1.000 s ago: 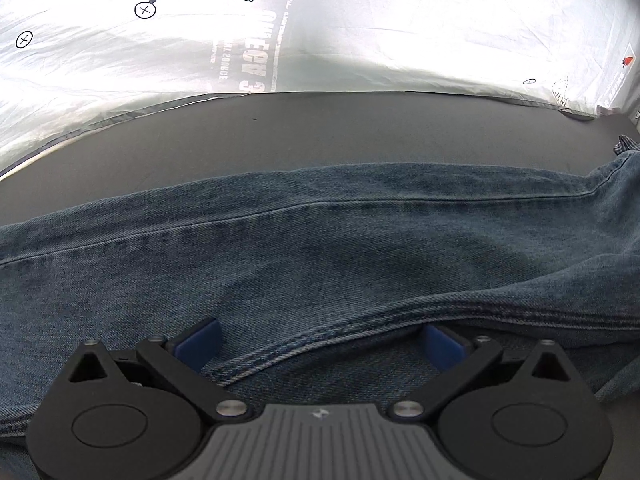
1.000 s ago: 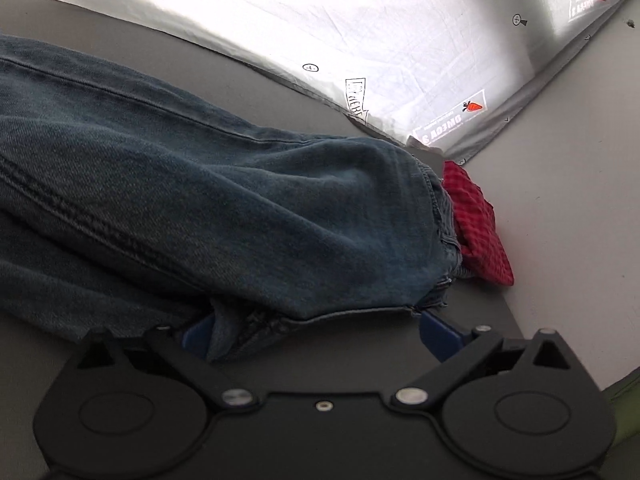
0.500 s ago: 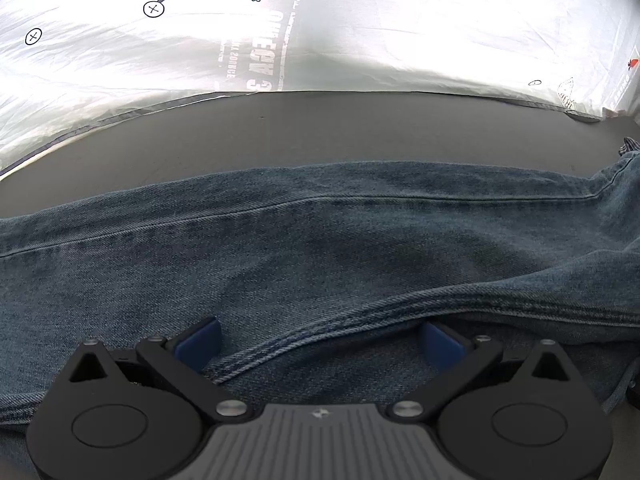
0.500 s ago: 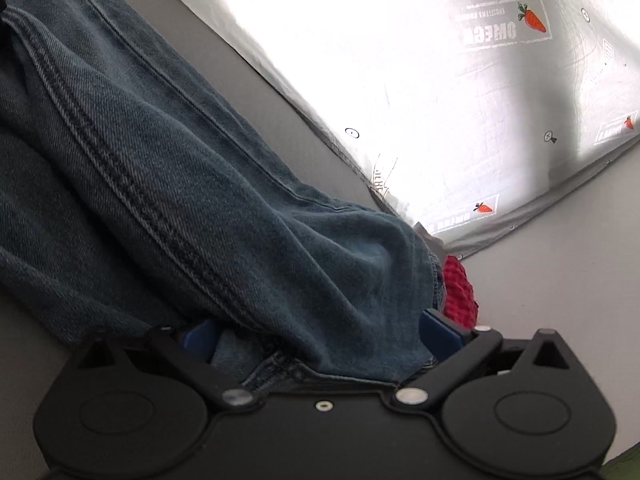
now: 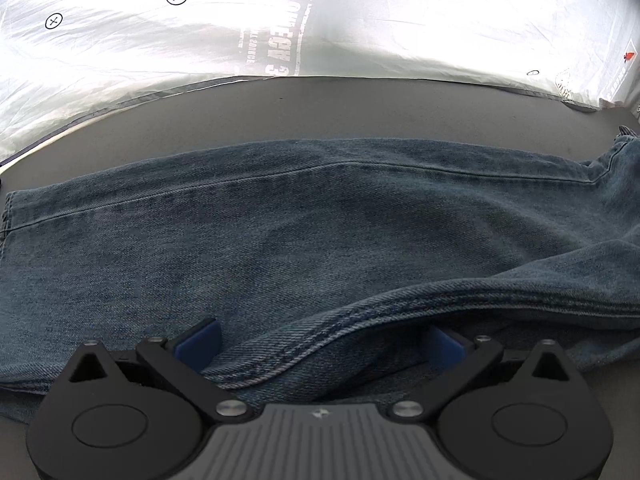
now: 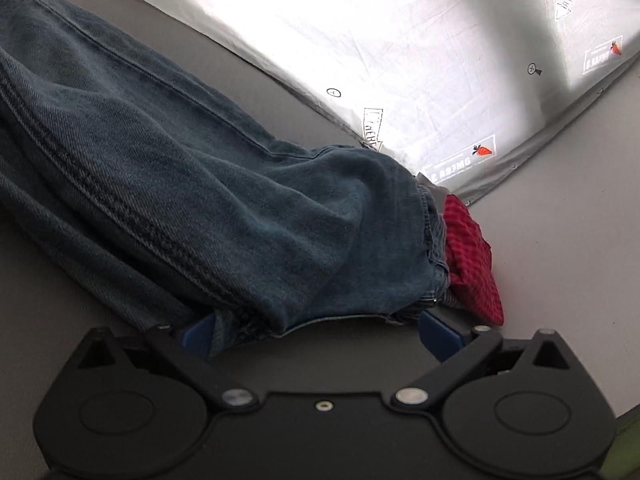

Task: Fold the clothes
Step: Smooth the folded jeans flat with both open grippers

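Observation:
A pair of blue jeans [image 5: 300, 232] lies lengthwise across the dark grey table [image 5: 320, 112], with a leg hem showing at the far left. My left gripper [image 5: 320, 343] is open, low over the near side of the jeans. A thick stitched seam fold runs between its blue pads [image 5: 198, 342]. In the right wrist view the jeans [image 6: 240, 208] bulge up at their waist end. My right gripper [image 6: 316, 336] is open at the near edge of that end, and the denim edge lies between its two fingers.
A red checked cloth [image 6: 472, 256] lies just past the waist end of the jeans. A shiny silver sheet [image 5: 360, 20] with carrot prints covers the far side of the table, seen too as the silver sheet [image 6: 440, 60] at the right. Something green [image 6: 628, 440] shows at the bottom right corner.
The left view has shifted so the leg hem now shows at the left. The right gripper tilted and moved in close to the waist end, then eased back slightly. Both stayed open.

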{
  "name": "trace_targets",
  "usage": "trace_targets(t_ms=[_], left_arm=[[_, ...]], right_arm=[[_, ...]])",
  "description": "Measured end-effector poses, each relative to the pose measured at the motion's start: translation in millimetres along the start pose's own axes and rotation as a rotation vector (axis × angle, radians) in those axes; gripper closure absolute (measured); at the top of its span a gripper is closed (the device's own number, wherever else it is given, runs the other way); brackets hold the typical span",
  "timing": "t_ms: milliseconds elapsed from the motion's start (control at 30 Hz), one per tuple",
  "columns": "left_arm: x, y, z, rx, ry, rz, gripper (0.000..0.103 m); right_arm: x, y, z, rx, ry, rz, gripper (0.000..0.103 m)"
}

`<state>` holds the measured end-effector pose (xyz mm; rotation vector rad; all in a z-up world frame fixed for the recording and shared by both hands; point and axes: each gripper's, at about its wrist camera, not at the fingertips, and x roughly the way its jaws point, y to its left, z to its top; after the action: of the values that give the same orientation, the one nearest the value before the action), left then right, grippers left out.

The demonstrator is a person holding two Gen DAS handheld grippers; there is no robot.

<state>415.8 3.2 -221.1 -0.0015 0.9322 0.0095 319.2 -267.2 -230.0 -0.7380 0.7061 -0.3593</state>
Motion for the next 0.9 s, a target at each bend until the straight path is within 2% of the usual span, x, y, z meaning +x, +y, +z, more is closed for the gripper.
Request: trace_targets(t_ms=[67, 133, 200, 333, 367, 533, 633, 733, 800, 900], left_arm=[[-7.0, 7.2, -8.8, -0.014, 0.002, 0.007, 0.000], [-12.3, 8.3, -16.8, 0.000, 0.003, 0.015, 0.000], [-15.7, 7.1, -20.9, 0.019, -0.003, 0.023, 0.000], [-16.7, 6.1, -22.5, 0.048, 0.002, 0.030, 0.000], [-17.0, 6.1, -23.0, 0.056, 0.002, 0.031, 0.000], [-23.3, 11.6, -30.2, 0.053, -0.003, 0.057, 0.000], [-27.4, 15.6, -34.4, 0.049, -0.003, 0.067, 0.000], [-28.2, 16.5, -35.5, 0.043, -0.003, 0.073, 0.000], [-28.3, 15.5, -34.7, 0.042, -0.001, 0.080, 0.000], [-28.3, 16.3, -35.1, 0.040, -0.003, 0.077, 0.000]], right_arm=[[-11.4, 3.5, -0.9, -0.058, -0.084, -0.032, 0.001], [-14.5, 11.5, -5.5, -0.119, -0.130, -0.032, 0.002], [-17.7, 20.6, -11.4, -0.180, -0.166, -0.022, 0.009], [-28.9, 32.6, -13.7, -0.254, -0.221, -0.035, 0.036], [-29.8, 33.5, -13.3, -0.263, -0.225, -0.038, 0.040], [-21.2, 26.1, -20.5, -0.214, -0.125, 0.042, 0.041], [-25.6, 28.5, -26.6, -0.257, -0.144, 0.043, 0.041], [-32.8, 35.9, -31.0, -0.338, -0.217, 0.006, 0.041], [-40.6, 42.7, -35.9, -0.423, -0.295, -0.019, 0.042], [-52.4, 55.1, -42.4, -0.537, -0.396, 0.016, 0.063]])
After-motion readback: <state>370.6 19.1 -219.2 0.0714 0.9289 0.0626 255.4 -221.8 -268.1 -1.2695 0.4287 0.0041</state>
